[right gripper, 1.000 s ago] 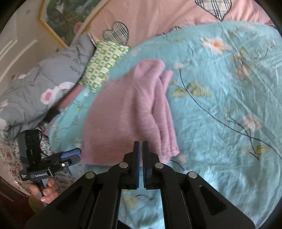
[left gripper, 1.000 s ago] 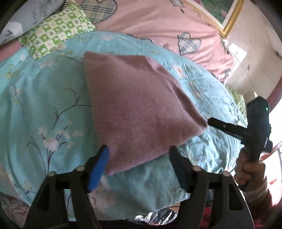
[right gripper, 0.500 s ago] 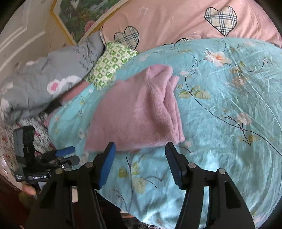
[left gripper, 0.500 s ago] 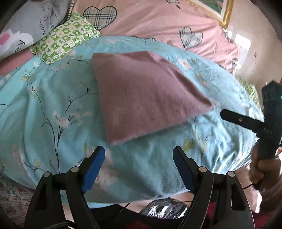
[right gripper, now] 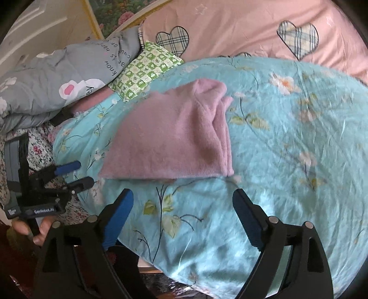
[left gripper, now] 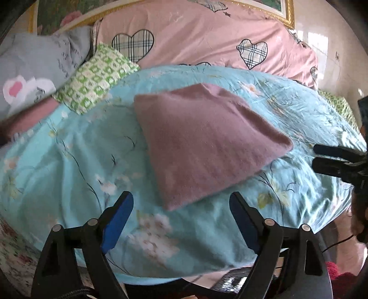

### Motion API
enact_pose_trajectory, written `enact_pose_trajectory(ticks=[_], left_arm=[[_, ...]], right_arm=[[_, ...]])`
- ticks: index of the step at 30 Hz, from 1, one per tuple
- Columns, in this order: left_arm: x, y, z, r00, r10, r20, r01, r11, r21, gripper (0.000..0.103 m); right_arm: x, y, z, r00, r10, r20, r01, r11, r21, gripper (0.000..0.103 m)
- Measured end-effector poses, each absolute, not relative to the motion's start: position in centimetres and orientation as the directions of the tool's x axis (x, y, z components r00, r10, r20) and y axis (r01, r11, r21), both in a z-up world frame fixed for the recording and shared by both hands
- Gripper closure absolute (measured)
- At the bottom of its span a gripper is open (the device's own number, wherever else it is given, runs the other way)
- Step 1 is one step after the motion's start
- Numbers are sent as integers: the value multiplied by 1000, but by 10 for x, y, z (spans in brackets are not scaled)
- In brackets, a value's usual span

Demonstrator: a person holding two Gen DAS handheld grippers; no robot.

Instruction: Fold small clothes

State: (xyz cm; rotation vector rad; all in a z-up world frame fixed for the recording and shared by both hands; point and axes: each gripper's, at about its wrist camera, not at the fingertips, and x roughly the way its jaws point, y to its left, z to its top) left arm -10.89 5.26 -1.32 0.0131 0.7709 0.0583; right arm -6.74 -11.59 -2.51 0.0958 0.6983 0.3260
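Open turquoise quilt (right gripper: 287,142) to the right of the folded mauve cloth (right gripper: 174,138) and along its near edge, wide enough for either set of fingers. Blocked on the far left by a green checked pillow (right gripper: 142,71) and grey bedding (right gripper: 57,80); behind, a pink duvet (left gripper: 207,39). Left gripper (right gripper: 77,173) just off the bed's left edge, apart from the cloth.

Bedroom in a home. Bed (left gripper: 76,158) fills both views ahead of the tongs, covered in a turquoise floral quilt (right gripper: 287,142). Beyond it, a pink duvet with plaid heart patches (left gripper: 207,39). Far left of the tongs: green-and-white checked pillow (right gripper: 147,69), grey printed quilt (right gripper: 57,80). Gold-framed floral picture (right gripper: 110,16) leans at the head, against a cream panelled wall (right gripper: 34,27).
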Motion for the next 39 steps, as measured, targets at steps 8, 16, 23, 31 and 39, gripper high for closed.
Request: enact_pose_trajectory(ticks=[8, 16, 23, 31, 39], left_arm=[[-97, 60, -2, 726, 84, -682, -66, 996, 52, 5], [-79, 55, -19, 670, 75, -739, -40, 997, 65, 5], [-68, 59, -22, 649, 64, -758, -48, 998, 43, 5], [-56, 66, -18, 638, 104, -763, -80, 994, 68, 5], [-45, 69, -19, 617, 143, -774, -123, 989, 85, 5]], right_arm=[[-65, -96, -3, 737, 292, -610, -367, 930, 2, 0], [-43, -86, -16, 698, 302, -650, -377, 926, 25, 0], [-31, -76, -24, 676, 275, -683, -388, 921, -14, 0], [-13, -82, -25, 655, 299, -694, -387, 922, 31, 0], [2, -82, -23, 644, 321, -695, -385, 920, 68, 0]])
